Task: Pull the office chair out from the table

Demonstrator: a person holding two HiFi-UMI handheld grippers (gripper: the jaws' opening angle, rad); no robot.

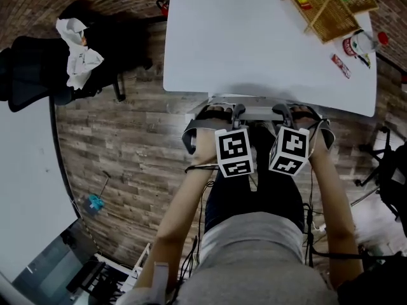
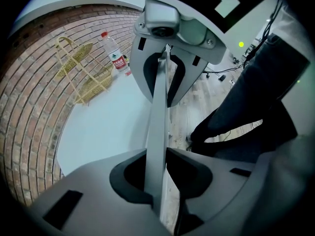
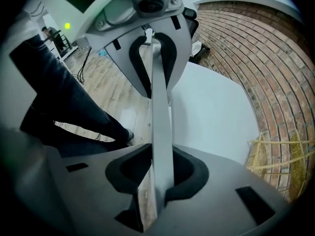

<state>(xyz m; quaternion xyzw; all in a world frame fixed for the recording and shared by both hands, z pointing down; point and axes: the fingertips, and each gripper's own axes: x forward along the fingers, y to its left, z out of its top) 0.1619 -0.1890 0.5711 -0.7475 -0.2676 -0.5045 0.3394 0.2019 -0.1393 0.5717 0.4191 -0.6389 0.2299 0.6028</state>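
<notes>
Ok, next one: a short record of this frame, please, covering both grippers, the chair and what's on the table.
left gripper: shut on the chair-back rail
right gripper: shut on the same rail, beside the left
chair position: rail at the table's near edge, not yet pulled out
table: white; woven basket, water bottle, red packet at the far right
elsewhere: black chair with white cloth, left, on wood floor
</notes>
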